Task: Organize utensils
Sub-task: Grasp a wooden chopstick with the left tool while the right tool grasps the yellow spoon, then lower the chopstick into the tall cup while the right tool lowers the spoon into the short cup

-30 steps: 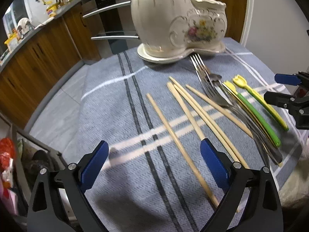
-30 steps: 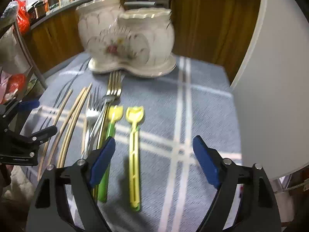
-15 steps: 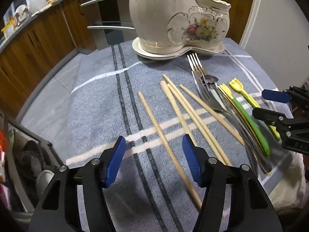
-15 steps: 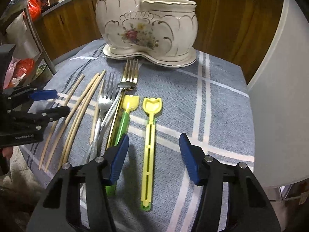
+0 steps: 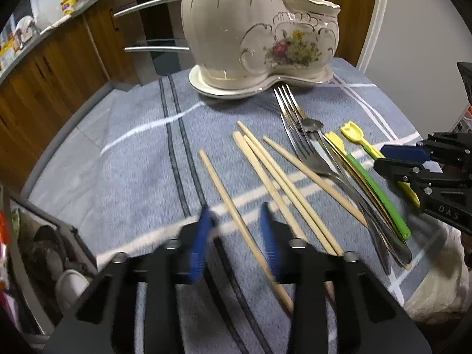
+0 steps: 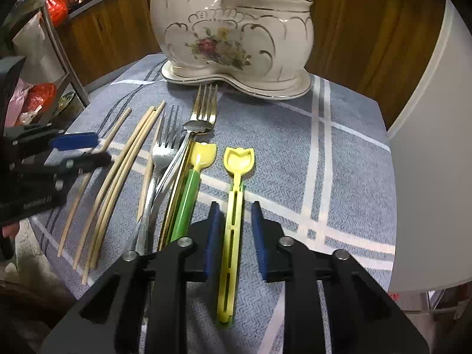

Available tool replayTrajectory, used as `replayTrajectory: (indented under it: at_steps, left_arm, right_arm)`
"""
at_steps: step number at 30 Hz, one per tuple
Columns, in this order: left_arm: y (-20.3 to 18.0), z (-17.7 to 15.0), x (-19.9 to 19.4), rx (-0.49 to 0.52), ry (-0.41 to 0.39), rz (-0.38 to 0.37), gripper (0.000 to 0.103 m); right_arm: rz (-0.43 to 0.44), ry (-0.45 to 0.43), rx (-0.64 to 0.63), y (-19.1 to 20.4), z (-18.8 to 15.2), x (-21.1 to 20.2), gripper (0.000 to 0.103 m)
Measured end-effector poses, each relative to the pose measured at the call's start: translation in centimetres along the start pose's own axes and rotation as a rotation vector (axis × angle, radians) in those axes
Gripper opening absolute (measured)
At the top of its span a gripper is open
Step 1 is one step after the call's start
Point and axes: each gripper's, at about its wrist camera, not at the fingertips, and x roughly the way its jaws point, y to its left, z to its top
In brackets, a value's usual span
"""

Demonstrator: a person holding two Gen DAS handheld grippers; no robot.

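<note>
Utensils lie in a loose row on the blue-grey striped cloth (image 6: 348, 159) in front of the white floral ceramic holder (image 6: 233, 38), which stands at the far edge of the cloth with two compartments.

From your left to your right the row reads: one lone wooden chopstick (image 5: 233, 209), three more chopsticks (image 5: 283, 183) fanned beside it, a silver fork (image 6: 163, 150), a gold fork (image 6: 205, 106) whose tines reach almost to the holder's base, a small spoon (image 6: 197, 126) resting across the fork shafts, a green-handled yellow scoop (image 6: 188, 191), and an all-yellow slotted scoop (image 6: 236, 206) lying apart from the rest.

Your left gripper (image 5: 236, 221) points down at the lone chopstick. Its jaws have just been closing and now stand narrow, one blue pad (image 5: 200, 244) on each side of the chopstick shaft. The pads are motion-blurred, and a gap shows on both sides, so no grip is made.

Your right gripper (image 6: 233, 209) points down at the yellow slotted scoop. Its jaws have also just been closing. The handle runs between the two blue pads (image 6: 212, 236), with a thin gap visible on each side; the scoop lies flat on the cloth.
</note>
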Motion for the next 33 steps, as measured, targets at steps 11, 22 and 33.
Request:
replayTrajectory:
  at_steps: [11, 22, 33]
  left_arm:
    - [0.4, -0.5, -0.4, 0.035, -0.06, -0.034, 0.005]
    - [1.2, -0.1, -4.2, 0.036, -0.199, -0.121, 0.005]
    - [2.7, 6.6, -11.2, -0.017, -0.481, -0.264, 0.005]
  right_arm:
    - [0.047, -0.079, 0.07, -1.0, -0.3, -1.2, 0.01]
    - [0.059, -0.297, 0.095, -1.6, 1.1, -5.0, 0.01]
    - [0.072, -0.59, 0.148, -3.5, 8.1, -9.1, 0.01]
